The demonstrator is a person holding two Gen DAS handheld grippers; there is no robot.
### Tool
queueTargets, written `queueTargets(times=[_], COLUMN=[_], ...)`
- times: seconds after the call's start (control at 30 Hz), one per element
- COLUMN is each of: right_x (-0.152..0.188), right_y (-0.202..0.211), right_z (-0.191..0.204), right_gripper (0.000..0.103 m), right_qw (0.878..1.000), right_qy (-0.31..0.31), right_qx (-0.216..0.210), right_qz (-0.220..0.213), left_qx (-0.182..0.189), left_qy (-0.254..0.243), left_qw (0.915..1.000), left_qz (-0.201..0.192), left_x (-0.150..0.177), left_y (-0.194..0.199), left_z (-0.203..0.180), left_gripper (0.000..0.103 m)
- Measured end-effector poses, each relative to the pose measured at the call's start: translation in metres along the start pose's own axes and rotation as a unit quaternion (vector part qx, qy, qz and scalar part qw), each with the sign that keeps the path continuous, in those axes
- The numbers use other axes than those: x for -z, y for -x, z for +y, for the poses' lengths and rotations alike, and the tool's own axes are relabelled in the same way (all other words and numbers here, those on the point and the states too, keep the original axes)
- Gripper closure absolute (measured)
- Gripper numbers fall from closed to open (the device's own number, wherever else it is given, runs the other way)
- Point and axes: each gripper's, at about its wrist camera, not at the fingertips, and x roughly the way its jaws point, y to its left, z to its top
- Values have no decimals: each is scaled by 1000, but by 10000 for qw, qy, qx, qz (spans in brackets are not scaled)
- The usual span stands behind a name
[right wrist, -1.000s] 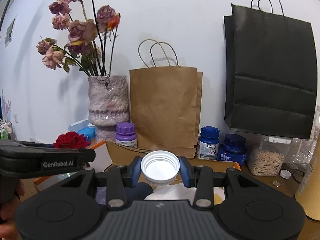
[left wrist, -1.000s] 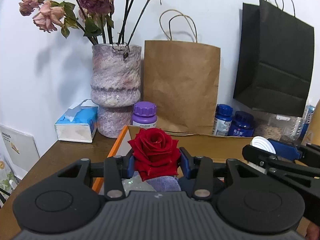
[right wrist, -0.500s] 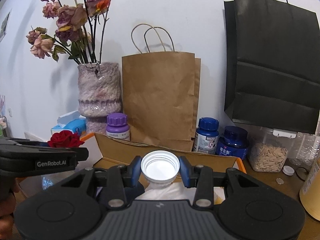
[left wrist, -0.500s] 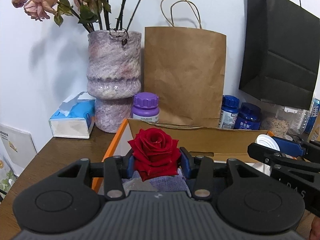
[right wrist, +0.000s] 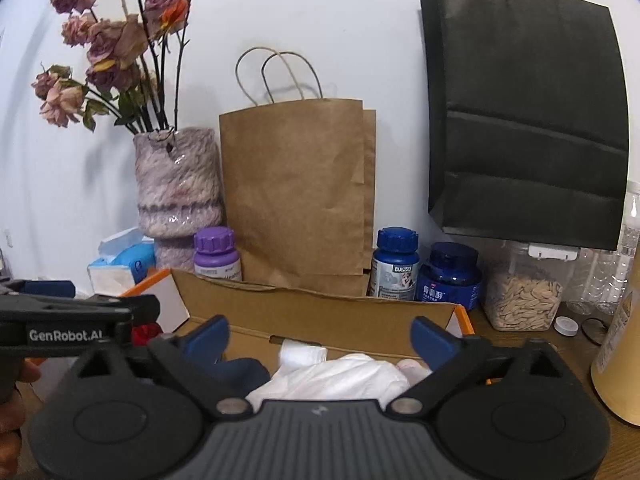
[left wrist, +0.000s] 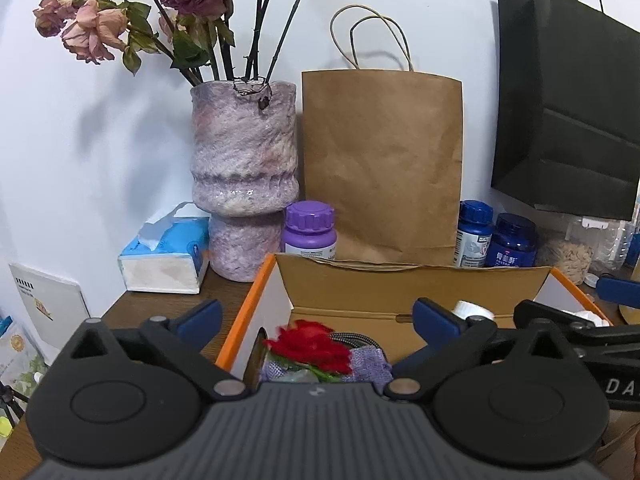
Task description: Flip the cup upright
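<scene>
Both jaws spread wide, holding nothing: white cup (right wrist: pixel 303 354) lies in cardboard box (right wrist: pixel 320 312), beyond and between right gripper (right wrist: pixel 320 338) jaws.

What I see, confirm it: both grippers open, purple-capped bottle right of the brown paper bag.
One error: the right wrist view shows the purple-capped bottle left of the brown paper bag. The left gripper and right gripper are both open.
</scene>
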Motion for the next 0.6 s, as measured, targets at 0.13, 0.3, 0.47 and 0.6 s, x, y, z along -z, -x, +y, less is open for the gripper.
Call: queueTargets(times=[0.13, 0.3, 0.47, 0.6], right_x=[-1, -2, -2, -1], right_y=[1, 7, 22, 37], right_z=[-1, 1, 2, 2], right_gripper=[0, 0, 0, 0], right_qw=[10000, 10000, 10000, 9999], right_qy=[-28, 19, 68, 59], right_qx=[11, -33, -45, -65], right_qz=[-1, 34, 17, 66], left_qx=[27, 119, 185, 224], left_qy=[27, -35, -30, -54], left_qw=[10000, 9999, 9998, 9997], left_qz=[7, -3, -56, -62], left_x=[-1, -2, -3, -2], left_y=[2, 13, 34, 55], left_z=[1, -1, -1, 2], left_gripper=[0, 0, 0, 0])
